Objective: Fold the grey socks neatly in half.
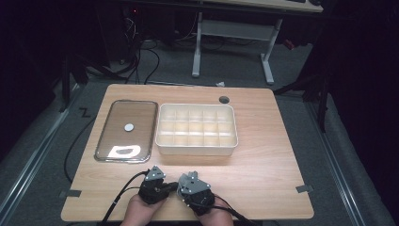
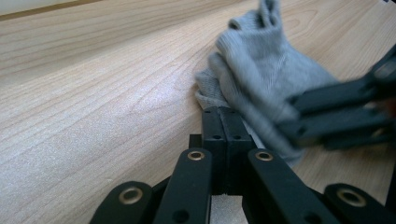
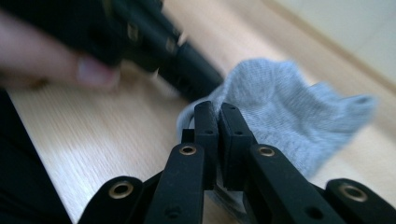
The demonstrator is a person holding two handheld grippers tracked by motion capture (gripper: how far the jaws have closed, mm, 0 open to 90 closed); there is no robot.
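While you hold both hands close together at the near edge of the wooden table (image 1: 263,155), a grey sock (image 2: 261,70) lies crumpled on the wood between them. Your left gripper (image 2: 227,112) is clenched on the sock's edge, its jaws pressed together on the fabric. Your right gripper (image 3: 219,108) is likewise clenched, jaws together on the sock's rim from the other side. Beyond your hands sit a white compartment box (image 1: 196,149), touching nothing you hold, and just beside it, to the left, its clear lid (image 1: 141,117).
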